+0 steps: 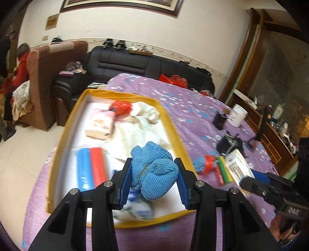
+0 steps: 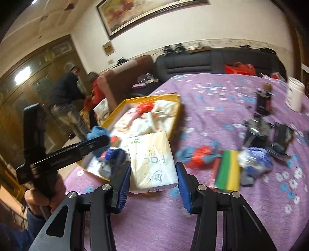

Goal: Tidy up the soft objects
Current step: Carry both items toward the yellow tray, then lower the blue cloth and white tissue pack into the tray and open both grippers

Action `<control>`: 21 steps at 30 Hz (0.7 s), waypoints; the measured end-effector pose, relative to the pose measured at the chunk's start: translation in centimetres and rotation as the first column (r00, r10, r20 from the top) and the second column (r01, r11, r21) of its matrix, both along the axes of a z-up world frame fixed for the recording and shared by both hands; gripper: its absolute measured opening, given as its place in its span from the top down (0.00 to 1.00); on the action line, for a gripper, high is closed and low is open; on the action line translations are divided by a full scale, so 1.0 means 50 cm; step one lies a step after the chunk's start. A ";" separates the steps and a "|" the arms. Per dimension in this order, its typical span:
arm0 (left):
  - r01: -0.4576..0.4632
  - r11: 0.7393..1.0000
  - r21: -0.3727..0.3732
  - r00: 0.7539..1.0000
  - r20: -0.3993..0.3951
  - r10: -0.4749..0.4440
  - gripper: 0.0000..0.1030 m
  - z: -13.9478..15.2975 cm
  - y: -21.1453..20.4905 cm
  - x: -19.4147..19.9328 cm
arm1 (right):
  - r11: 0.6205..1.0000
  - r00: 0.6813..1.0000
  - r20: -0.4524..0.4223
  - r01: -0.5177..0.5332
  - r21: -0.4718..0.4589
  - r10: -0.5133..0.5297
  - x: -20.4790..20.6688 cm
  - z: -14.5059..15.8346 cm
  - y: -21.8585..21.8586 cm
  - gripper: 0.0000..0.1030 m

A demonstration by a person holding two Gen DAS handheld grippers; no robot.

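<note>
Black sofa point(image 1: 135, 63); brown armchair point(image 1: 48, 77), white jar point(image 1: 238, 114), framed picture point(image 2: 139, 15), purple floral bedspread point(image 2: 222, 92)

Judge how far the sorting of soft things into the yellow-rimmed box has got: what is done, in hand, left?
Done: the yellow-rimmed box already holds a cream cloth and a pink pack. In hand: the left gripper grips a blue knitted cloth above the box; the right gripper carries a tissue pack. Left: a blue-and-red bundle and a patterned bag lie on the purple bedspread.
</note>
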State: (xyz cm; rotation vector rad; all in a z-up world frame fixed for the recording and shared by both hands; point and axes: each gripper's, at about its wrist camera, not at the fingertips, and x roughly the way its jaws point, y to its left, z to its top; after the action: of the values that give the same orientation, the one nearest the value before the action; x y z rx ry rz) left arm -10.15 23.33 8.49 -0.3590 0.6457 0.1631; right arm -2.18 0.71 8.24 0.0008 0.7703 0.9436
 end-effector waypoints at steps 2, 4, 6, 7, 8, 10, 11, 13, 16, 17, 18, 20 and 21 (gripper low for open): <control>-0.022 1.000 -0.003 1.000 -0.011 0.022 0.60 -0.007 0.024 0.001 | 1.000 0.999 0.013 -0.029 -0.008 0.029 -0.012 0.005 0.028 0.51; -0.047 0.999 0.000 0.999 -0.025 0.047 0.60 -0.014 0.048 0.005 | 0.998 0.998 0.033 -0.055 -0.024 0.056 -0.026 0.008 0.062 0.51; -0.060 0.998 -0.001 0.997 -0.040 0.060 0.60 -0.020 0.063 0.008 | 0.997 0.996 0.049 -0.074 -0.038 0.076 -0.036 0.007 0.090 0.51; -0.066 0.998 -0.002 0.997 -0.048 0.066 0.60 -0.023 0.070 0.011 | 0.996 0.995 0.051 -0.084 -0.043 0.087 -0.039 0.004 0.101 0.51; -0.073 0.997 -0.001 0.996 -0.054 0.073 0.60 -0.026 0.078 0.013 | 0.994 0.994 0.052 -0.095 -0.051 0.097 -0.041 0.001 0.117 0.51; -0.080 0.997 -0.002 0.995 -0.065 0.080 0.60 -0.033 0.087 0.019 | 0.993 0.993 0.054 -0.099 -0.065 0.102 -0.040 -0.009 0.134 0.51; -0.084 0.996 -0.004 0.994 -0.069 0.084 0.60 -0.035 0.090 0.023 | 0.992 0.993 0.049 -0.102 -0.071 0.105 -0.037 -0.014 0.142 0.51; -0.087 0.996 -0.005 0.993 -0.075 0.086 0.60 -0.039 0.095 0.033 | 0.991 0.994 0.032 -0.104 -0.084 0.107 -0.028 -0.026 0.163 0.51; -0.094 0.996 -0.004 0.992 -0.084 0.093 0.60 -0.042 0.099 0.047 | 0.989 0.994 0.045 -0.097 -0.112 0.102 -0.022 -0.038 0.185 0.51; -0.094 0.996 -0.005 0.992 -0.088 0.094 0.60 -0.045 0.100 0.053 | 0.988 0.994 0.056 -0.089 -0.123 0.097 -0.022 -0.042 0.190 0.51; -0.096 0.995 -0.005 0.991 -0.093 0.095 0.60 -0.048 0.100 0.056 | 0.987 0.993 0.069 -0.082 -0.135 0.092 -0.020 -0.047 0.195 0.51; -0.094 0.996 -0.001 0.991 -0.098 0.093 0.60 -0.053 0.099 0.060 | 0.986 0.993 0.073 -0.082 -0.146 0.093 -0.023 -0.056 0.202 0.51; -0.095 0.995 0.003 0.990 -0.101 0.095 0.60 -0.056 0.098 0.061 | 0.985 0.993 0.074 -0.084 -0.151 0.096 -0.022 -0.061 0.204 0.51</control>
State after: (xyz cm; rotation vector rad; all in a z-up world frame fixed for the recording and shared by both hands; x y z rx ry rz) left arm -7.09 28.24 5.71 -0.3854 0.7286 0.2725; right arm -3.31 10.89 5.18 -0.2019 0.7683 0.9641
